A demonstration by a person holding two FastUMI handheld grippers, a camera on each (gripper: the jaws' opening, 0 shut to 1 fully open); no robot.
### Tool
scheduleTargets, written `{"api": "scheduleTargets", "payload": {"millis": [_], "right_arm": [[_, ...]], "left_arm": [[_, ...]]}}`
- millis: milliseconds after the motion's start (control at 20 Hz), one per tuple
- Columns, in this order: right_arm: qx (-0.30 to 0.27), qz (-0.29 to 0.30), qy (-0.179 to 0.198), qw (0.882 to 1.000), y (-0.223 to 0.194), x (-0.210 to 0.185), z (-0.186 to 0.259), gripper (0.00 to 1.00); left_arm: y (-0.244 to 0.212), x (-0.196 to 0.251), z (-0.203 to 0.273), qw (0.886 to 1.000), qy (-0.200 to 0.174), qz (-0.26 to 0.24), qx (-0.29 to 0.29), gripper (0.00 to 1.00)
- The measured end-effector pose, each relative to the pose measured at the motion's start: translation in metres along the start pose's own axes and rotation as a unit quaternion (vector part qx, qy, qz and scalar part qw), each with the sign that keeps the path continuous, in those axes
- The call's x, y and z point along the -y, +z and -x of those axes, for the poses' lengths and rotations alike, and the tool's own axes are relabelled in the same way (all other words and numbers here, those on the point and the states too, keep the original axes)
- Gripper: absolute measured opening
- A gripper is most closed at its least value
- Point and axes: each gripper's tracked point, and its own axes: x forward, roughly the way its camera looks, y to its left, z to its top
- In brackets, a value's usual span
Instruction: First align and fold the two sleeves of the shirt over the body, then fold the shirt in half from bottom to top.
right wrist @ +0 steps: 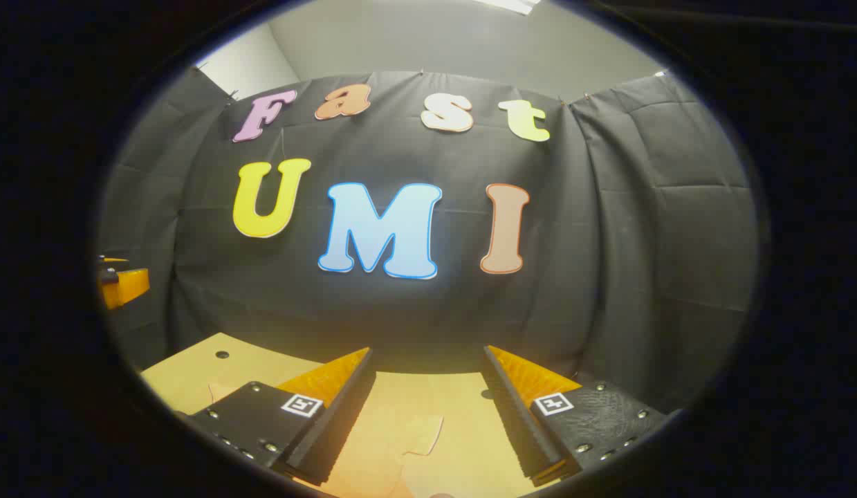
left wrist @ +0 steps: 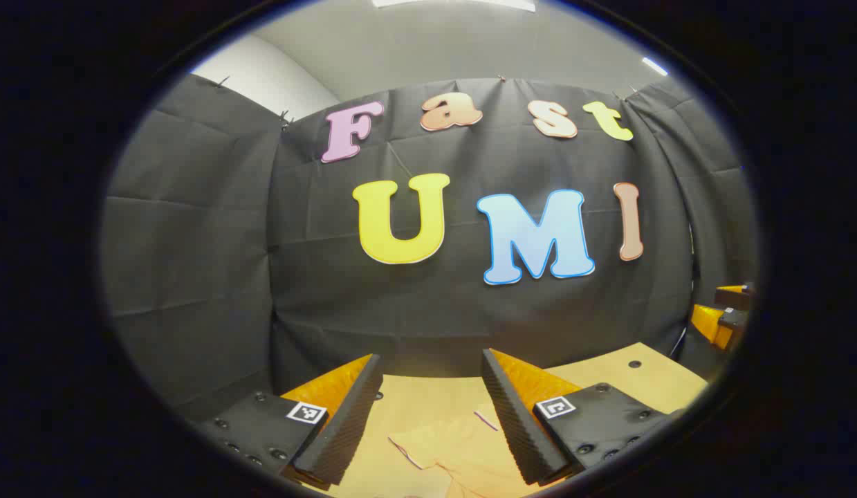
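Pale shirt (left wrist: 463, 449) lies on the table (left wrist: 642, 377) below both grippers (left wrist: 431, 422) (right wrist: 428, 415) (jaws spread, grasping nothing).

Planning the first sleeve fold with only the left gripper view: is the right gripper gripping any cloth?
Observer: No. The right gripper is open, with nothing between its fingers.
Operator: Is the shirt under it?
Observer: Yes. A curved edge of the shirt lies flat on the table below the gap.
Operator: Does that view catch my gripper?
Observer: Yes. The left gripper sits at its far left edge.
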Motion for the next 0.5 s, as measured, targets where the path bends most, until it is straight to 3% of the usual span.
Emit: {"api": "scheduleTargets", "payload": {"millis": [500], "right_arm": [[-0.055,-0.002,0.011,0.998,-0.047,-0.001,-0.042,0.96]], "left_arm": [[-0.001,-0.004,-0.001,1.000,0.017,-0.011,0.002,0.97]]}}
